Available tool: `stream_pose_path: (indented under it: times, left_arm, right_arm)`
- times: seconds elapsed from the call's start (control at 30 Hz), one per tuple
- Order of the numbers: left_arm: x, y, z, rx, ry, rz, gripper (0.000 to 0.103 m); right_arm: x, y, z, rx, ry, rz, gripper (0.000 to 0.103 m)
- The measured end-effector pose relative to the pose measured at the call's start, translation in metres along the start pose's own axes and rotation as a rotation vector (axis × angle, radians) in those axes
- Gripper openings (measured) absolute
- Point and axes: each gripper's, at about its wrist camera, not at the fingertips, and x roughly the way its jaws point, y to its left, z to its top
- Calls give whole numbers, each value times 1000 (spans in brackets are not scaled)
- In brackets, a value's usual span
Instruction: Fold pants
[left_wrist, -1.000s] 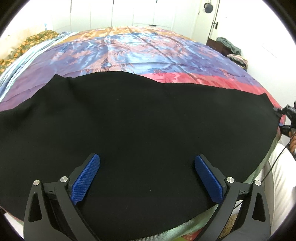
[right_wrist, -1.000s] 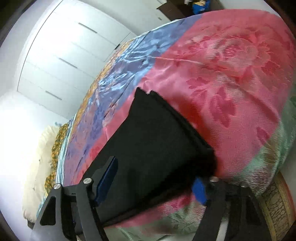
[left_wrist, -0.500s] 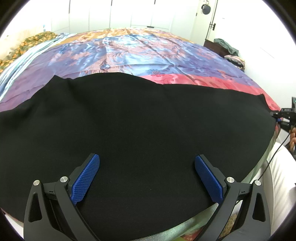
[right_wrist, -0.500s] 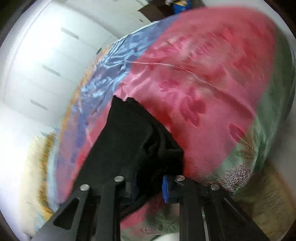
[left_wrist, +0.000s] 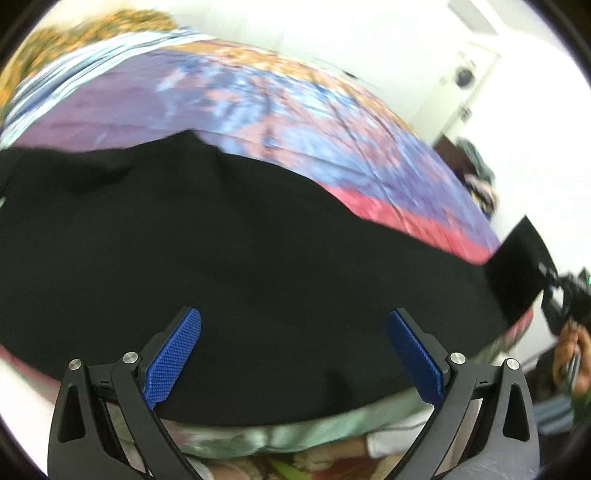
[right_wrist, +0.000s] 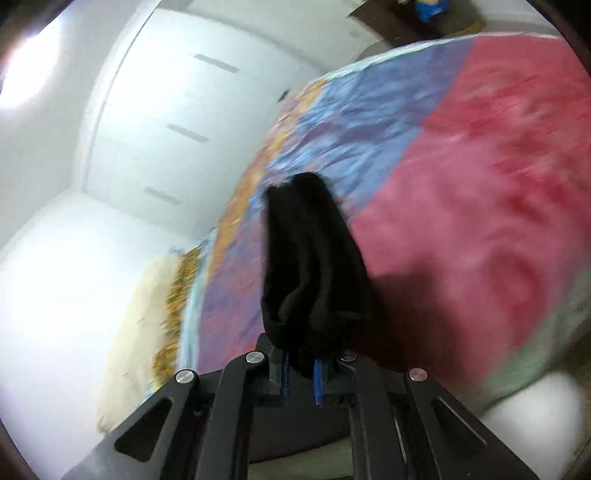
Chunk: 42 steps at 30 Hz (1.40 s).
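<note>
The black pants (left_wrist: 236, 266) lie spread flat across the near part of the bed (left_wrist: 303, 122), on its patterned satin bedspread (right_wrist: 480, 155), their long axis running from about nine o'clock to three o'clock in the left wrist view. The left gripper (left_wrist: 293, 354) hovers over the near edge of the cloth at six o'clock with its blue fingers (left_wrist: 173, 356) spread wide and nothing between them; whether the tips touch the fabric cannot be told. Toward three o'clock in that view, one end of the pants (left_wrist: 517, 269) is lifted clear of the bedspread and stands up as a dark flap, with the right gripper just beyond it. In the right wrist view the right gripper (right_wrist: 300, 373) has its fingers closed tight on a bunched end of the black cloth, which rises from the grip toward twelve o'clock over the red panel of the bedspread. The fold likely turns on this: the held end sits at the right extreme of the long axis, so it would have to travel leftward along that axis toward nine o'clock, over the flat part nearer the left gripper.
</note>
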Motion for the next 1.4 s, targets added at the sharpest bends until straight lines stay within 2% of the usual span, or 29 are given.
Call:
stream_pose_path:
  times: [0.17, 0.3, 0.47, 0.6, 0.63, 0.67, 0.7, 0.73, 0.77, 0.83, 0.93, 1.0, 1.03, 1.07, 1.17, 1.23, 1.27, 1.3, 1.33, 1.37, 1.4]
  left_arm:
    - [-10, 29, 3, -144, -31, -27, 101]
    - [-20, 38, 0, -145, -44, -11, 101]
    - [-34, 54, -1, -197, -73, 4, 101]
    - [-54, 72, 0, -251, -128, 29, 101]
    - [-61, 79, 1, -272, -145, 34, 101]
    - [-64, 83, 2, -288, -153, 38, 101]
    - [-68, 88, 2, -301, -157, 41, 101]
    - [-71, 91, 2, -311, -158, 42, 101]
    - [-74, 94, 3, -315, -155, 41, 101]
    - [-76, 92, 4, -307, -150, 28, 101]
    - [-73, 77, 8, -248, -125, -45, 97]
    - [-62, 54, 17, -149, -90, -102, 82]
    - [-57, 44, 20, -105, -71, -108, 82]
    - [-45, 31, 28, -45, -40, -104, 82]
    - [-13, 8, 38, 55, 35, -53, 81]
    - [3, -1, 40, 106, 70, -19, 74]
    - [12, -3, 40, 130, 99, 12, 63]
    - [24, -3, 39, 138, 139, 43, 32]
    - [34, 0, 39, 126, 177, 62, 14]
    - [34, 1, 36, 111, 189, 67, 4]
    - [31, 5, 35, 84, 179, 66, 4]
  right_arm:
    - [79, 52, -42, -15, 138, 101, 10]
    - [155, 97, -96, -47, 271, 143, 10]
    - [229, 142, -170, -124, 413, 120, 10]
    - [272, 178, -244, -316, 561, 109, 11]
    - [281, 184, -258, -389, 593, 96, 15]
    - [291, 190, -275, -493, 629, 65, 27]
    - [294, 197, -294, -637, 657, 19, 51]
    - [292, 200, -308, -761, 670, -5, 66]
    - [284, 203, -319, -878, 658, -24, 87]
    - [265, 205, -318, -960, 610, -10, 88]
    - [213, 194, -296, -953, 509, -13, 92]
    - [177, 176, -269, -919, 418, -64, 98]
    - [165, 168, -263, -900, 394, -83, 98]
    - [156, 159, -250, -873, 372, -105, 98]
    - [123, 136, -228, -781, 295, -163, 98]
    - [104, 123, -217, -717, 249, -191, 98]
    - [96, 116, -210, -679, 228, -202, 98]
    - [95, 113, -205, -658, 217, -208, 98]
    - [94, 110, -198, -635, 205, -213, 98]
    - [94, 107, -195, -617, 199, -213, 98]
    - [91, 111, -195, -612, 197, -214, 98]
